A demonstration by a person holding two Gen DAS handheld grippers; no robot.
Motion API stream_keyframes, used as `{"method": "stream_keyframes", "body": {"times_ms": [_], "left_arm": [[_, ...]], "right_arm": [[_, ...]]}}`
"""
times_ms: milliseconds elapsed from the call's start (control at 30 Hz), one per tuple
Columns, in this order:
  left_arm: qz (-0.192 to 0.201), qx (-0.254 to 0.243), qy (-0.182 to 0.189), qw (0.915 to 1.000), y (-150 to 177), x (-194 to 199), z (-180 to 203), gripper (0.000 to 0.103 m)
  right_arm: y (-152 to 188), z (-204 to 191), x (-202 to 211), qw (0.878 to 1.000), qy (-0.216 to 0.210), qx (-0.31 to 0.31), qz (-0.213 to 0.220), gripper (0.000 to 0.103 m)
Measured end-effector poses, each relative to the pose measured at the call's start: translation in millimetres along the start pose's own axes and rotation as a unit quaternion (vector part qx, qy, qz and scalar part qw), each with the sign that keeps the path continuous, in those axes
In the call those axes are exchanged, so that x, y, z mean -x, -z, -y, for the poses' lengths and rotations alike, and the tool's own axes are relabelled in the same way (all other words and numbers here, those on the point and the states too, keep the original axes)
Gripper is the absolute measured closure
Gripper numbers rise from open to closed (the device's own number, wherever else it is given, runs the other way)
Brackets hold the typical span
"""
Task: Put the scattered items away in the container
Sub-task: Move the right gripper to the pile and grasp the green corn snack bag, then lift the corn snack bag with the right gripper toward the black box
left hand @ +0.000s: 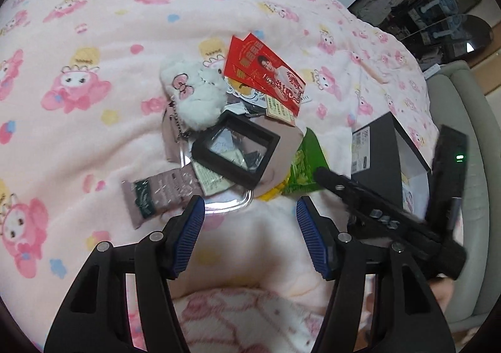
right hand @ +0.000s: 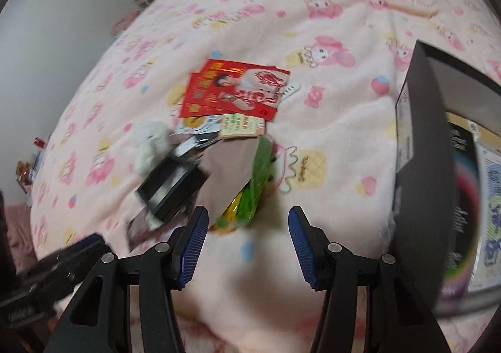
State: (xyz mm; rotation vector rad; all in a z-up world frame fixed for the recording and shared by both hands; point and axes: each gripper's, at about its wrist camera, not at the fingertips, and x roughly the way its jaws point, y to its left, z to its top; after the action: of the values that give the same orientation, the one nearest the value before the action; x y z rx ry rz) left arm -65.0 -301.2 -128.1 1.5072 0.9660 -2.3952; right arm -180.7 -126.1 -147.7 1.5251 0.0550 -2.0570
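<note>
Both claws hang empty, jaws apart, over a bed with a pink cartoon-print fleece blanket [left hand: 94,24]. Ahead of the left claw [left hand: 250,212] lies a heap: white fluffy plush keychain [left hand: 195,93], black square display frame [left hand: 239,149], red printed envelopes [left hand: 266,71], green snack packet [left hand: 305,165]. The right claw [right hand: 247,224] hovers beside the open dark cardboard box [right hand: 422,133].

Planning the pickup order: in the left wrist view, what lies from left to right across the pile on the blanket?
Mauve snack wrapper → white plush keychain → black framed case → green packet → open dark box.
</note>
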Motion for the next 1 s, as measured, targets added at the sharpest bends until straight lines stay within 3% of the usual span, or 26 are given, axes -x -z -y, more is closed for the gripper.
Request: {"method": "stream_keyframes", "body": {"times_ms": [67, 133, 433, 467, 633, 900, 1000], "left_arm": [[-0.001, 0.007, 0.003, 1.0, -4, -6, 3, 0.041], [-0.003, 0.012, 0.009, 0.9999, -6, -12, 6, 0.041], [0.004, 0.011, 0.022, 0.9997, 7, -16, 24, 0.041], [0.01, 0.003, 0.026, 0.9996, 9, -14, 28, 0.041], [0.009, -0.018, 0.05, 0.9986, 18, -16, 49, 0.041], [0.018, 0.028, 0.006, 0.9994, 16, -22, 47, 0.041], [0.016, 0.042, -0.004, 0.999, 13, -26, 41, 0.042]], "right_arm": [[-1, 6, -18, 1.0, -0.005, -0.019, -0.006, 0.055], [3, 9, -30, 0.999, -0.021, -0.034, -0.014, 0.083], [26, 1, 12, 0.998, -0.044, -0.006, 0.039, 0.094], [31, 3, 22, 0.998, -0.042, -0.004, 0.049, 0.102], [56, 24, 67, 0.995, -0.058, -0.012, 0.075, 0.103], [63, 33, 82, 0.993, -0.089, -0.029, 0.071, 0.102], [52, 31, 72, 0.994, -0.083, -0.035, 0.066, 0.093]]}}
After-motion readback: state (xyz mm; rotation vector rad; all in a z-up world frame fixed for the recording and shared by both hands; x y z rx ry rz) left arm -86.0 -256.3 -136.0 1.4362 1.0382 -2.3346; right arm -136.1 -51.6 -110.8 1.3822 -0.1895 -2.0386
